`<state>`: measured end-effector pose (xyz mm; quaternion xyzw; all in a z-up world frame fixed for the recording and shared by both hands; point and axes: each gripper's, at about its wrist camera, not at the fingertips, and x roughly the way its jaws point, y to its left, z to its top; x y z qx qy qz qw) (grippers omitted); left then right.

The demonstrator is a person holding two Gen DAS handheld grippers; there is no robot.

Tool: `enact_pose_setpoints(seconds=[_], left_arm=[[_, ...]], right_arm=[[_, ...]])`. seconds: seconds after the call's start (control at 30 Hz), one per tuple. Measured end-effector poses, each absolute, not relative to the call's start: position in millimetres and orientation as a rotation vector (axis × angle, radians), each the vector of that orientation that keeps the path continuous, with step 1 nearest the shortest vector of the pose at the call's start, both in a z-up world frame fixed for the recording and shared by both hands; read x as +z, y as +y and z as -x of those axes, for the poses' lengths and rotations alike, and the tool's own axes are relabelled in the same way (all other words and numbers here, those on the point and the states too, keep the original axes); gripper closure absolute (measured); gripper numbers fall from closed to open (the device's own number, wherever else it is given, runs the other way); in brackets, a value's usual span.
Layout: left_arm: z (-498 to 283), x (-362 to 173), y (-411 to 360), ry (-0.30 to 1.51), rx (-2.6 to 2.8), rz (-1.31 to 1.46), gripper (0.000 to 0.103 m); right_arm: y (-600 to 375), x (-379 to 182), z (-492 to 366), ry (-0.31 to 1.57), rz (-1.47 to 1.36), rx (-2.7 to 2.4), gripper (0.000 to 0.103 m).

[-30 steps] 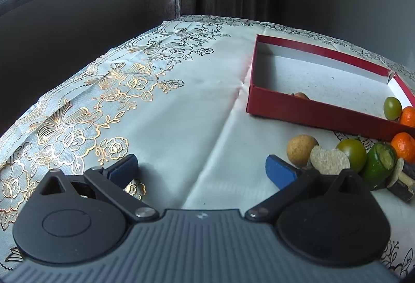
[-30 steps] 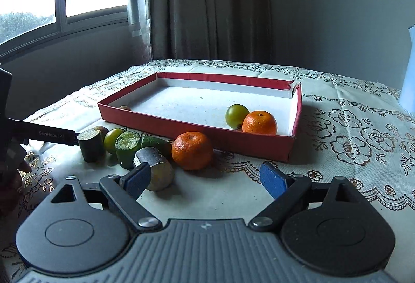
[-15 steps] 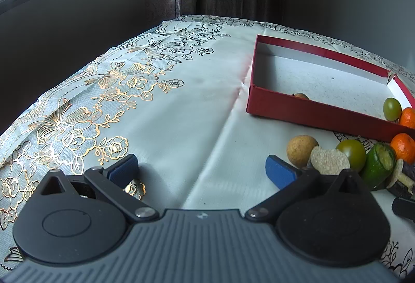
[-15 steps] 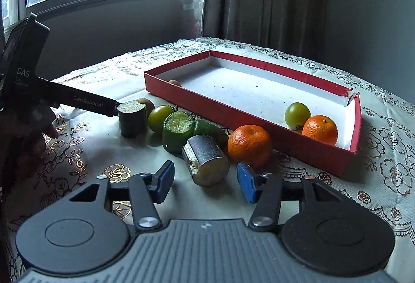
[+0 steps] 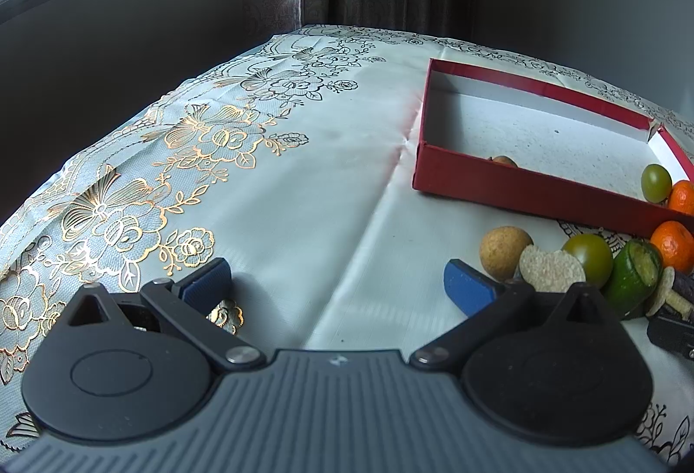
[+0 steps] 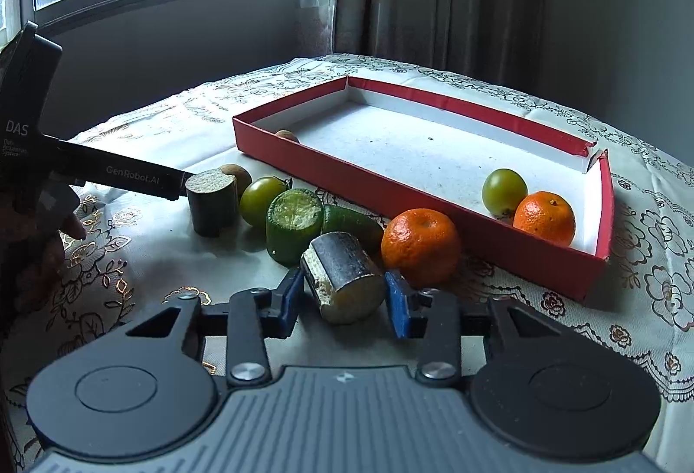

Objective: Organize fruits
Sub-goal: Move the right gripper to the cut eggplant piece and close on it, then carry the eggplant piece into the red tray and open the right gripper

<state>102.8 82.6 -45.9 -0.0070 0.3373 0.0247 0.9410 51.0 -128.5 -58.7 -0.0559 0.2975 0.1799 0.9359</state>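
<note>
A dark eggplant piece [image 6: 342,278] with pale cut ends lies on the cloth between the blue pads of my right gripper [image 6: 342,301]. Its jaws are closing and both pads touch the piece's sides. Beside it are an orange [image 6: 420,246], a cut cucumber piece [image 6: 295,223], a green tomato [image 6: 263,202] and a brown cut cylinder [image 6: 212,202]. The red box [image 6: 477,117] holds a green tomato [image 6: 504,191], an orange [image 6: 544,218] and a small brown fruit [image 6: 286,135]. My left gripper [image 5: 338,286] hovers open over bare cloth, left of the fruit pile.
A floral tablecloth [image 5: 260,178] covers the table, which falls away at the left and far edges. A window and curtain stand behind. In the right wrist view, a hand [image 6: 52,230] holds the left gripper's body at the far left.
My right gripper's jaws have narrowed from wide open to the eggplant piece's sides, and it has swung left toward the pile. The left gripper has stayed put.
</note>
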Motion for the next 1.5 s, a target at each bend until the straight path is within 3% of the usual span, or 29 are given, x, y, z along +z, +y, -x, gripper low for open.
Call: enact_pose_setpoints(seconds=[0.8,1.23,1.5], left_arm=[[-103,-46,83,0.688,0.051,0.015,0.0],[-103,-46,83,0.688,0.051,0.015,0.0],[-103,-46,83,0.688,0.051,0.016,0.0]], right_arm=[[-140,-29,-30,0.423,0.041,0.294,0.063],[-148,-1,-85,0.356,0.008,0.182,0.063],[-147,-23,-132,0.459,0.016,0.123,0.063]])
